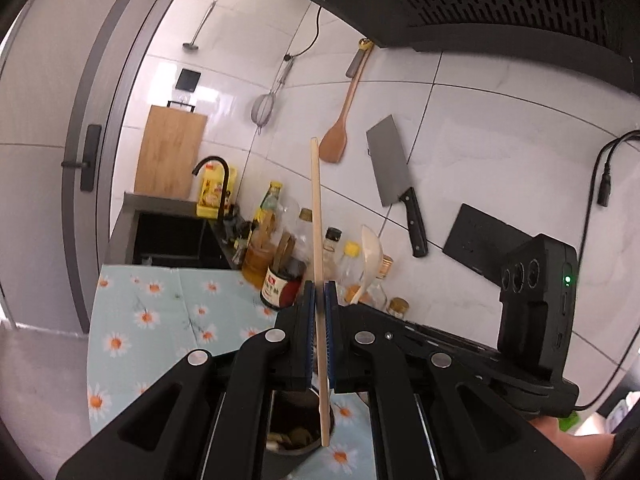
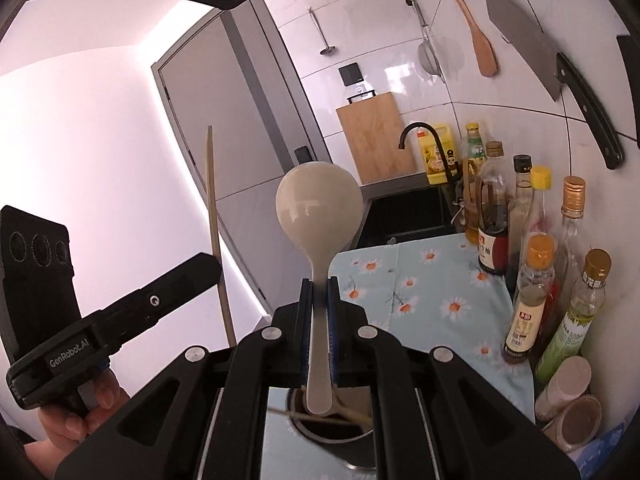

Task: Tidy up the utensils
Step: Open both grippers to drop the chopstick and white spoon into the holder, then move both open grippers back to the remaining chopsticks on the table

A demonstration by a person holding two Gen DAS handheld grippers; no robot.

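My left gripper (image 1: 319,292) is shut on a wooden chopstick (image 1: 316,208) held upright, its lower end over a dark utensil holder (image 1: 296,440) on the counter. My right gripper (image 2: 319,288) is shut on the handle of a cream rice spoon (image 2: 318,208), bowl up, above the same holder (image 2: 340,432), which has sticks in it. The chopstick (image 2: 214,216) and the left gripper (image 2: 120,312) show in the right wrist view. The spoon (image 1: 370,252) shows in the left wrist view.
A daisy-print cloth (image 1: 160,320) covers the counter. Several sauce and oil bottles (image 2: 532,264) line the tiled wall. A cleaver (image 1: 394,176), wooden spatula (image 1: 340,128) and strainer (image 1: 264,108) hang on the wall. A sink (image 1: 172,236) with a black tap and a cutting board (image 1: 170,156) lie beyond.
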